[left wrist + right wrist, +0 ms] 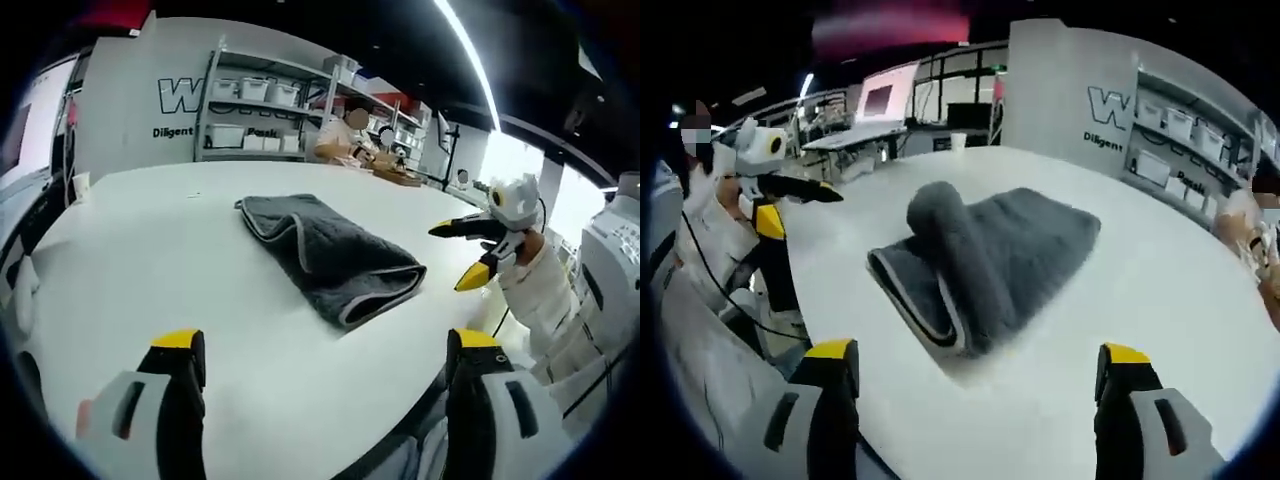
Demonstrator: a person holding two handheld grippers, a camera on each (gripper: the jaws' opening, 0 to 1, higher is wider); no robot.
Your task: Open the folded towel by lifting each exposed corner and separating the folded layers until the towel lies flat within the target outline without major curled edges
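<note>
Folded towel point(325, 255) on table point(150, 260); shelves point(265, 115) behind.

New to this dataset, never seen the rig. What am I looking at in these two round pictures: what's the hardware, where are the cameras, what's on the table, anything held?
No robot here: a person holds a two-jaw gripper in each hand, and each gripper carries a fisheye camera looking along its jaws. The left gripper rises from the bottom of the left gripper view, jaws apart and empty. The right gripper does the same in its own view, also open. Each view also catches the other gripper at its edge. On the white table lies a folded grey towel, its layers bunched on top in the right gripper view. Nothing is held yet.
</note>
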